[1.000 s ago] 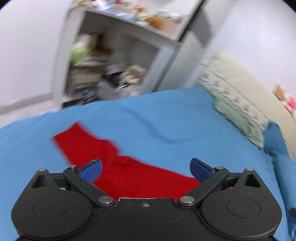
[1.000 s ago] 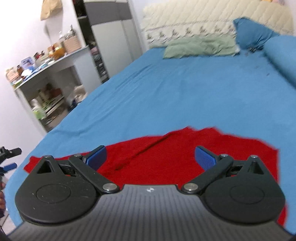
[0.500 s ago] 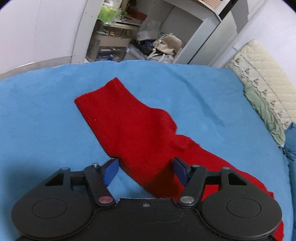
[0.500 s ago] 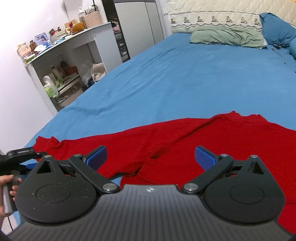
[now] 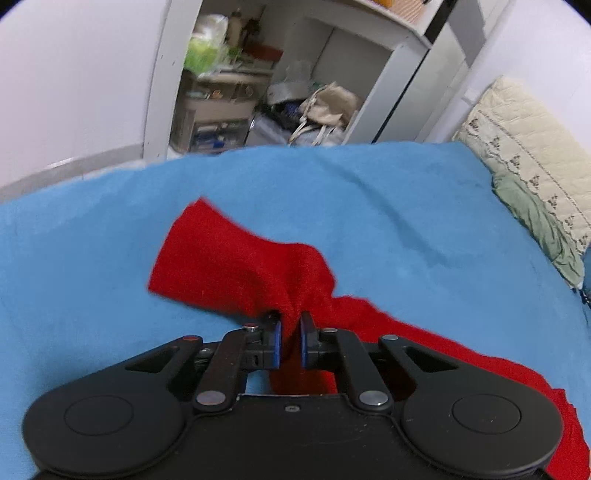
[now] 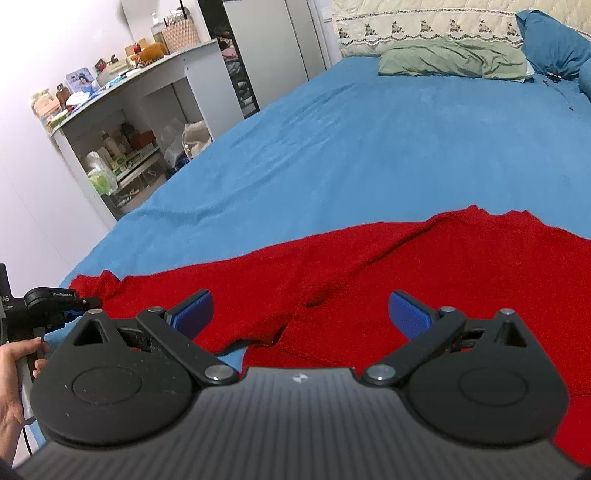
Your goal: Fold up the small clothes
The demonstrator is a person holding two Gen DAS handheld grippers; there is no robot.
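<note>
**Sleeve pinched on the left, jaws wide on the right**

Left gripper is clamped on a bunched fold of the red knit garment, its blue pads pressed close with the cloth squeezed up between them. Beyond the pinch, the sleeve end fans out and lifts slightly off the blue bedspread, its edges blurred. The rest of the garment trails away to the right of the gripper body, lying on the bed.

Right gripper hovers with its jaws spread wide, holding nothing; its blue pads sit over the garment's broad body, which lies spread with a few creases and a diagonal fold on the bedspread. At the far left of the right wrist view, the sleeve tip meets the other gripper, with a hand on its handle.

Farther off, a green pillow rests against the cream quilted headboard, with a blue pillow beside it. A cluttered white shelf unit stands next to the bed.
</note>
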